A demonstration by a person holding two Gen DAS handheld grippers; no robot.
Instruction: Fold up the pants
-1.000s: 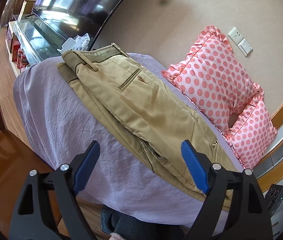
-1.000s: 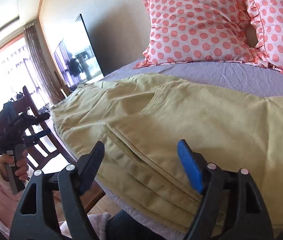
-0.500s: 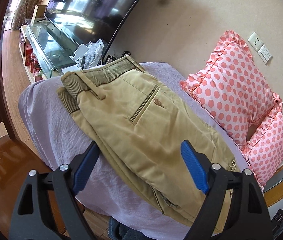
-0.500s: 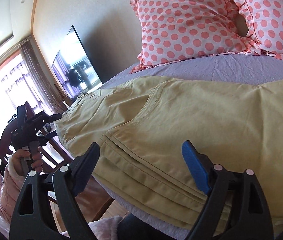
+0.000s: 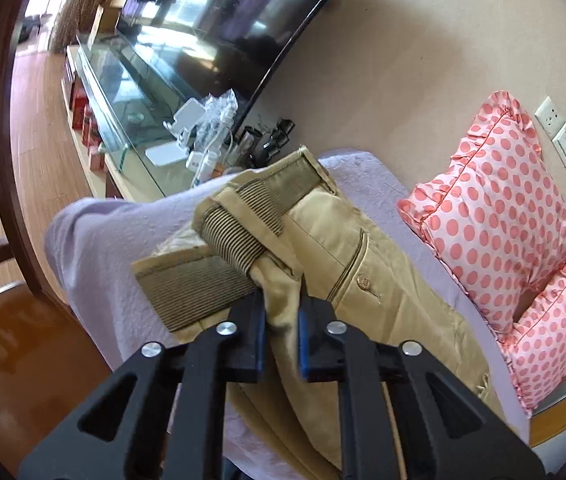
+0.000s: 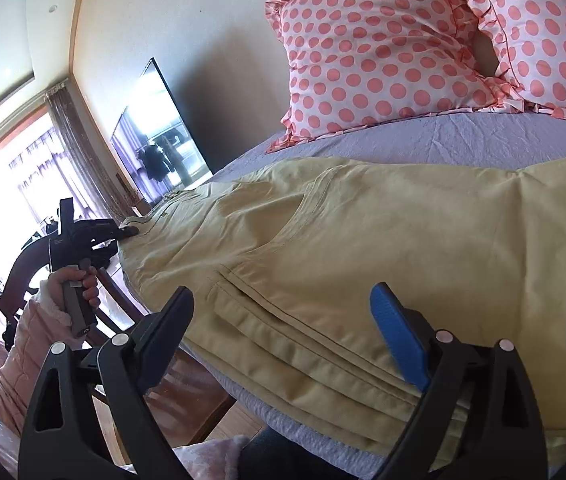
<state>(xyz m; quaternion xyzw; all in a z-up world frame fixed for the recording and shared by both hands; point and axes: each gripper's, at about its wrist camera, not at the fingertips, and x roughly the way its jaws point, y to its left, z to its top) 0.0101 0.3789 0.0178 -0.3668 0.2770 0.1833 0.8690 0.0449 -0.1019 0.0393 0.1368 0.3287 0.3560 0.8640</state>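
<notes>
On the left, we see our left gripper (image 5: pixel 281 334) clamped on the khaki pants (image 5: pixel 347 264) just below the ribbed waistband (image 5: pixel 239 236), a fold of cloth pinched between its blue pads; from the right wrist view the same gripper (image 6: pixel 129 232) bites the waist end at the far left edge of the bed. The pants (image 6: pixel 363 248) lie folded lengthwise across the lilac bedsheet (image 6: pixel 483 140), with two pink polka-dot pillows (image 6: pixel 383 48) behind them. On the right, our right gripper (image 6: pixel 283 344) hovers spread wide over the near edge of the pants, holding nothing.
</notes>
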